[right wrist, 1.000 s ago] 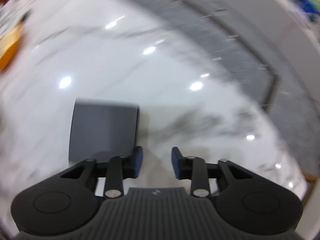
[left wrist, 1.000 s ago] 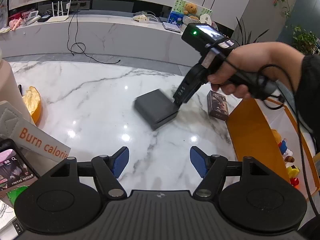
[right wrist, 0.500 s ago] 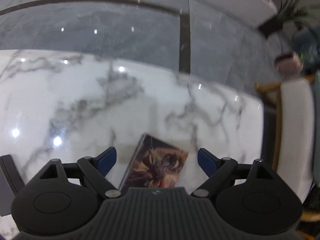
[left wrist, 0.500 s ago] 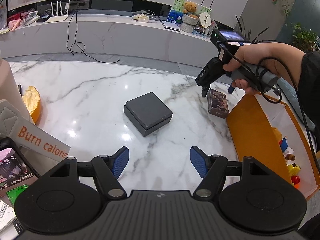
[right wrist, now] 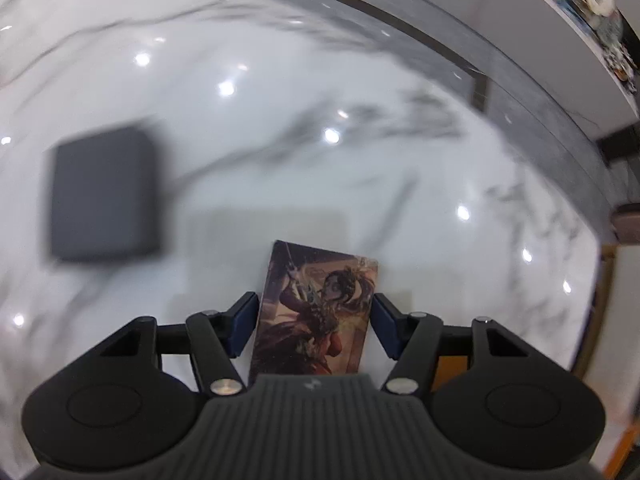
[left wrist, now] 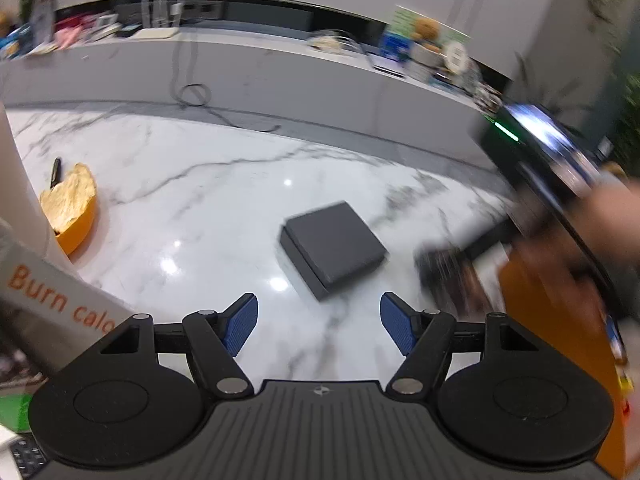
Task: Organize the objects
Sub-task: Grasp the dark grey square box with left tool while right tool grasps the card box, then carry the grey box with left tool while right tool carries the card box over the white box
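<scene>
I brought the right gripper [right wrist: 314,326] down over the card box [right wrist: 316,312], the small illustrated pack lying flat on the marble table [right wrist: 360,160]. Its jaws were closing, with the box between the blue pads [right wrist: 245,324]. The left pad looked to be at the box's edge, while a thin gap showed on the right, so I judged the grip not yet made.

My left gripper [left wrist: 319,326] hung half open over bare marble and held nothing. The grey box [left wrist: 334,250] sat on the table just beyond it, apart from the pads and clear of the card box. In that view the right hand [left wrist: 576,248] was a blur at the table's right edge, next to the orange bin [left wrist: 560,320].

By my reading the sorting was at an early to middle stage. The grey box lay out on the open table and the card box had not left the surface. At the far left a piece of orange peel [left wrist: 70,208] and a "Burn calories" package [left wrist: 60,308] were also loose. I could not tell from these views what the bin held. What remained, as I judged it, was to finish the pinch, lift the card box and carry it to its place, then deal with the grey box.
</scene>
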Demonstrator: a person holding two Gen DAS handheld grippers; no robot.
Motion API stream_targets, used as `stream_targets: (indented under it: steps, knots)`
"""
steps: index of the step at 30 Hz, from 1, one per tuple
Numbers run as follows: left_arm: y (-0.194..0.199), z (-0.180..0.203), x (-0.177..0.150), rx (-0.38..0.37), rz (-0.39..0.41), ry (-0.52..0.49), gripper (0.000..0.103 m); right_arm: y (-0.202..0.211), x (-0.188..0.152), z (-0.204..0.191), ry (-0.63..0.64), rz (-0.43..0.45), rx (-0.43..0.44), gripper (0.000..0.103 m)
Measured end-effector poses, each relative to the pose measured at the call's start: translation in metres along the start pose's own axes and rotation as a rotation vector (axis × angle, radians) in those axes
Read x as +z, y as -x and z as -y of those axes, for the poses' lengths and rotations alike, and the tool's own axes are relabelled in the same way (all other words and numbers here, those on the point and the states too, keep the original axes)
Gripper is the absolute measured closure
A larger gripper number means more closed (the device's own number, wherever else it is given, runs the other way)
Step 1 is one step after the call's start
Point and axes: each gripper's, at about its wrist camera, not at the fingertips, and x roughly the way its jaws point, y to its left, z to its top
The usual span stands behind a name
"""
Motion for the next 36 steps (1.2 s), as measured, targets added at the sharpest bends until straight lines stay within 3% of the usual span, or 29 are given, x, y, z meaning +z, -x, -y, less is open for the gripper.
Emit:
stream_targets:
  steps: [4, 8, 13, 18, 22, 24, 29, 36]
  knots:
    - [-0.029, 0.002, 0.014, 0.062, -0.003, 0.046, 0.023, 0.007, -0.043, -0.022, -0.011, 0.015, 0.138, 0.043]
    - [-0.047, 0.012, 0.032, 0.064, 0.019, 0.050, 0.023, 0.014, -0.071, -0.040, 0.034, 0.004, 0.078, 0.043]
    - [-0.074, 0.031, 0.040, 0.081, 0.009, -0.006, 0.019, 0.017, -0.098, -0.052, 0.039, 0.001, 0.120, 0.043]
    - [-0.104, 0.046, 0.037, 0.143, -0.007, -0.047, 0.012, 0.017, -0.105, -0.055, 0.032, 0.006, 0.116, 0.043]
    - [-0.122, 0.054, 0.038, 0.208, -0.067, -0.094, 0.010, 0.017, -0.107, -0.057, 0.038, 0.008, 0.120, 0.043]
    - [-0.127, 0.051, 0.033, 0.214, -0.100, -0.084, 0.015, 0.016, -0.107, -0.057, 0.038, 0.007, 0.130, 0.043]
    - [-0.118, 0.046, 0.025, 0.191, -0.085, -0.132, 0.015, 0.014, -0.109, -0.057, 0.054, 0.017, 0.147, 0.043]
    - [-0.094, 0.039, 0.004, 0.177, -0.131, -0.168, 0.015, 0.014, -0.111, -0.062, 0.073, 0.031, 0.147, 0.044]
